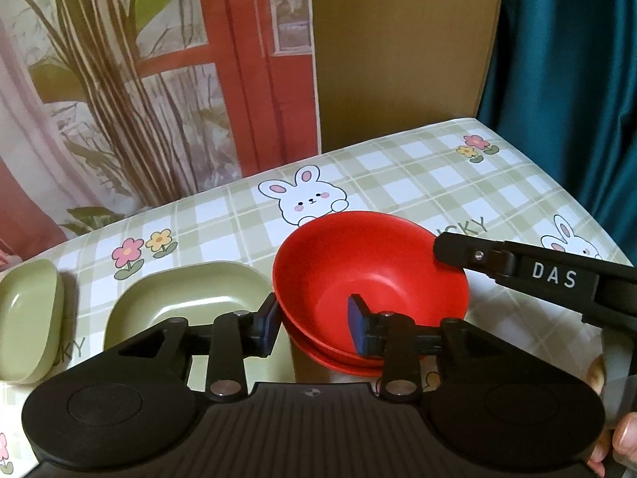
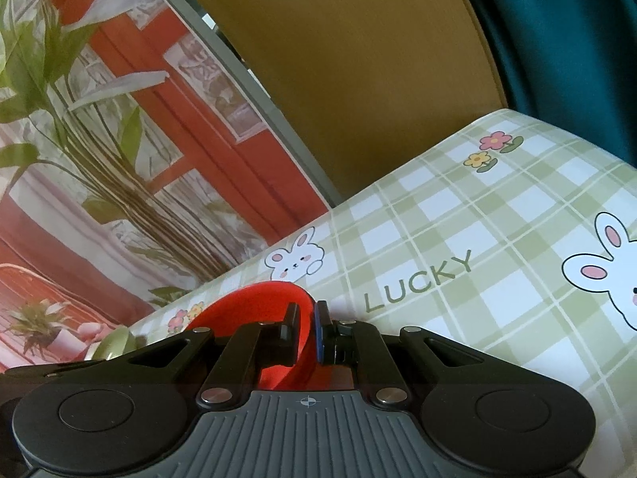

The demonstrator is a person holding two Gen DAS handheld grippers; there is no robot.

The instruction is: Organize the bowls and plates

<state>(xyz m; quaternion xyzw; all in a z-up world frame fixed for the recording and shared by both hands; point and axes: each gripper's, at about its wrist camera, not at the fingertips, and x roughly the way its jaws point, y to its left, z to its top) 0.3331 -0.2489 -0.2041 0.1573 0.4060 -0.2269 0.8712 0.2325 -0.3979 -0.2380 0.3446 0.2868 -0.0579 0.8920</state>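
A red bowl (image 1: pixel 370 267) sits nested on a second red dish (image 1: pixel 338 362) on the checked tablecloth (image 1: pixel 398 183). In the left wrist view my left gripper (image 1: pixel 314 322) straddles the bowl's near rim, one pad outside and one inside, and neither presses on it, so it is open. My right gripper (image 1: pixel 450 251) comes in from the right and pinches the bowl's far right rim. The right wrist view shows that gripper (image 2: pixel 308 326) shut on the red bowl (image 2: pixel 254 298) rim. A green square plate (image 1: pixel 187 298) lies just left of the bowl. Another green dish (image 1: pixel 28 318) sits at the far left.
A printed backdrop (image 1: pixel 119 99) with plants and a red window stands behind the table, beside a brown cardboard panel (image 1: pixel 398 51). A teal curtain (image 1: pixel 565 79) hangs past the table's right edge. A person's fingers (image 1: pixel 625 438) show at the lower right.
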